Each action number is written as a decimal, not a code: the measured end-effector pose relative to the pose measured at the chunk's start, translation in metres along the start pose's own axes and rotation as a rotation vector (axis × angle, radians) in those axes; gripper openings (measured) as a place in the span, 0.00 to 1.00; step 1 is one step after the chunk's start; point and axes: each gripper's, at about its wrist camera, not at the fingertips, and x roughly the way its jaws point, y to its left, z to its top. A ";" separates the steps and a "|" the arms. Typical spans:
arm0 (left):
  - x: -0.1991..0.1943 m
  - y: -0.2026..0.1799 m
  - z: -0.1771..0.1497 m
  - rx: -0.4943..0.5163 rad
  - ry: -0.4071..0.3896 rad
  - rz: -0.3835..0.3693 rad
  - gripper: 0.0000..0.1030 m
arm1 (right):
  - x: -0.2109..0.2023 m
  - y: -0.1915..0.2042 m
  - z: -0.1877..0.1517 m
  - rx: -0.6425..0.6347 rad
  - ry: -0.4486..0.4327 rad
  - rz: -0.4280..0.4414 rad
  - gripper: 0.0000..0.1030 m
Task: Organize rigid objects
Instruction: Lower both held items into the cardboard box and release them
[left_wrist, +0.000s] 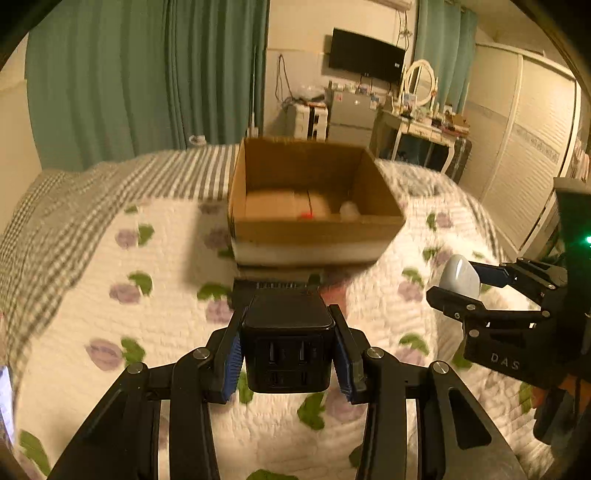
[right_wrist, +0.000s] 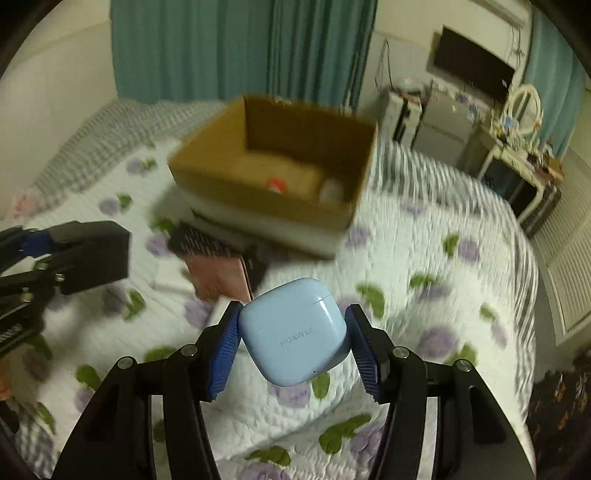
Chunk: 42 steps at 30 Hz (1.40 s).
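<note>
Gripping a glossy black power cube with rounded corners and socket slots on its near face, my left gripper has its ribbed blue pads pressed to both sides, lifted off the bed. My right gripper is clamped the same way on a smooth pale-blue earbud case, a rounded pebble shape tilted between the pads, also held in the air. Below both lies a quilted white bedspread printed with purple flowers and green leaves, soft and rumpled. Just past the cube, a black comb-like thing and a flat pink item lie on the quilt, close against the near side of the box. Beyond them sits an open cardboard box with plain brown walls, near the bed's far edge; inside I see a small red object and a whitish one, blurred. Open quilt lies left and right of the box. Farther off are green curtains, a wall television and a dressing table.
</note>
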 end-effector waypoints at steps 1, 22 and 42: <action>-0.003 -0.001 0.006 -0.002 -0.009 -0.002 0.41 | -0.006 -0.001 0.009 -0.004 -0.022 0.008 0.54; 0.121 0.001 0.147 0.039 -0.028 0.030 0.41 | 0.070 -0.045 0.119 0.013 -0.135 0.079 0.54; 0.149 0.018 0.146 0.043 -0.019 0.099 0.46 | 0.115 -0.063 0.129 0.046 -0.087 0.096 0.55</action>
